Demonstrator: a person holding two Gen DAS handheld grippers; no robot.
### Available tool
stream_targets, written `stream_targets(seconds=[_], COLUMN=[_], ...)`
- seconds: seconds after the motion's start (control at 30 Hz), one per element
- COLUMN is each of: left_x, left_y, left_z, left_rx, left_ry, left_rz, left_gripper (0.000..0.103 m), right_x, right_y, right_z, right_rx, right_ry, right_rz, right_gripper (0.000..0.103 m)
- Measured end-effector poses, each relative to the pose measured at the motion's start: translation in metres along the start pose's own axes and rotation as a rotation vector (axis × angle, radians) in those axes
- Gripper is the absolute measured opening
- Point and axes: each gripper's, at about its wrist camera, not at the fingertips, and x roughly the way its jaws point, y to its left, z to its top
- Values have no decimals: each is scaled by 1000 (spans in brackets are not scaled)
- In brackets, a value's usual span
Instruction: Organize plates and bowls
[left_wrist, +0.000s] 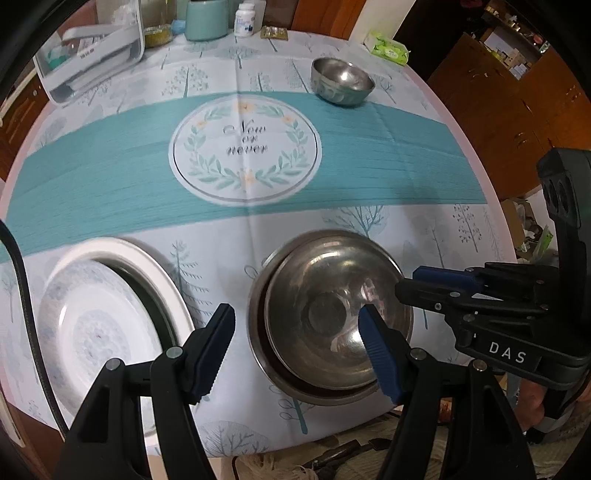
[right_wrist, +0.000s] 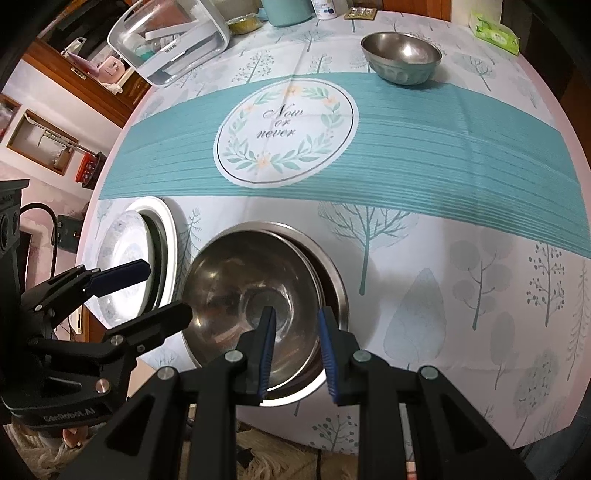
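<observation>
Nesting steel bowls (right_wrist: 258, 295) — mouths upward

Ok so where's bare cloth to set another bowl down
Free: the teal band between the small steel bowl and the nested steel bowls, and the tree-print cloth to their right. Crowded: the near-left edge by the white plates, and the back-left by the clear container.

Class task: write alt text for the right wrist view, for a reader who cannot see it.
The open right gripper straddles the near rim of stacked steel bowls on a tree-print tablecloth. White plates lie left; a small steel bowl sits far back.
</observation>
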Motion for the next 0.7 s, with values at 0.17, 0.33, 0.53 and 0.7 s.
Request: stream_targets(seconds=[0.17, 0.33, 0.53, 0.7], left_x=[-16, -35, -59, -71], left_y=[1, 2, 3, -3], left_z=[17, 45, 85, 121], left_rx=[18, 40, 55, 80], left_ry=[-49, -121, -207, -267], left_rz=[20, 51, 64, 76], left_gripper=[68, 68, 73, 75], right_x=[-9, -26, -50, -74], right_y=[-5, -12, -21, -31], right_z=[9, 23, 48, 74], right_rx=[11, 23, 37, 58], right_ry=[-38, -98, -185, -267], right_rz=[4, -6, -18, -40], right_gripper=[24, 24, 24, 24])
